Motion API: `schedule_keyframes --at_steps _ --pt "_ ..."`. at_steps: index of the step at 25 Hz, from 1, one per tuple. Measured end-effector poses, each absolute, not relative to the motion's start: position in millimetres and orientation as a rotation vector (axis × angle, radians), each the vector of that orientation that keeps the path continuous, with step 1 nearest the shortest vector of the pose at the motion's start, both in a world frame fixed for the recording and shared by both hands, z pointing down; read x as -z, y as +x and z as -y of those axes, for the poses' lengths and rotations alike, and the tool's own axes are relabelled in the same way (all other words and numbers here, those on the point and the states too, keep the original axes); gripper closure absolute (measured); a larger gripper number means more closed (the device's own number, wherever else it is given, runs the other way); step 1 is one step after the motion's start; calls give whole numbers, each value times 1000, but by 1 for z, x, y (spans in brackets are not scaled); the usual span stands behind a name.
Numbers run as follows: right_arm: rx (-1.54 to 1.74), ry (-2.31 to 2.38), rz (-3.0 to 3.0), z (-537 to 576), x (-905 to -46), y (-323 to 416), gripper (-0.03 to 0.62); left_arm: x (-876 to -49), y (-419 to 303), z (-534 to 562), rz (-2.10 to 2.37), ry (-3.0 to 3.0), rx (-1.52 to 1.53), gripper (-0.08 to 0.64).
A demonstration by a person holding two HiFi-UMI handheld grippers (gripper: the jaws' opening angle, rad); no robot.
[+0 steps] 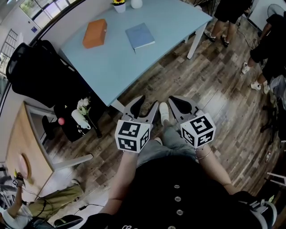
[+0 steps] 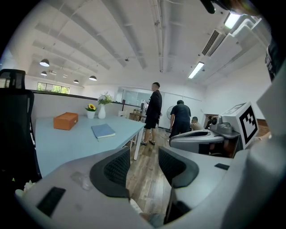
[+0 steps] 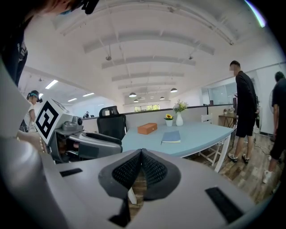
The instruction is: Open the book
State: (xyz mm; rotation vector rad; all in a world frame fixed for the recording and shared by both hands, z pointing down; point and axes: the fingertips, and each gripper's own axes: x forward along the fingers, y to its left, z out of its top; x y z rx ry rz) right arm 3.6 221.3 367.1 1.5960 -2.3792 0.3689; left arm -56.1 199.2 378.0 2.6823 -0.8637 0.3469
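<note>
A closed blue book (image 1: pixel 140 36) lies on the light blue table (image 1: pixel 120 62), far ahead of both grippers. It also shows in the left gripper view as the book (image 2: pixel 103 130) and in the right gripper view as the book (image 3: pixel 171 137). My left gripper (image 1: pixel 145 108) is held over the wooden floor in front of the table, open and empty; its jaws stand apart (image 2: pixel 144 167). My right gripper (image 1: pixel 181 105) hangs beside it, shut on nothing, its pads pressed together (image 3: pixel 141 168).
An orange box (image 1: pixel 94 33) lies left of the book, with a small flowerpot (image 1: pixel 119 5) and a white vase (image 2: pixel 102 112) at the table's far end. A black office chair (image 1: pixel 40 71) stands at the table's left. People stand at the right (image 1: pixel 230 18).
</note>
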Motion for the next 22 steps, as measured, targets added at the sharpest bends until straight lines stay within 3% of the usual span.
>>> schedule_keyframes --at_steps 22 --pt "-397 1489 2457 -72 -365 57 591 -368 -13 -55 1025 2710 -443 379"
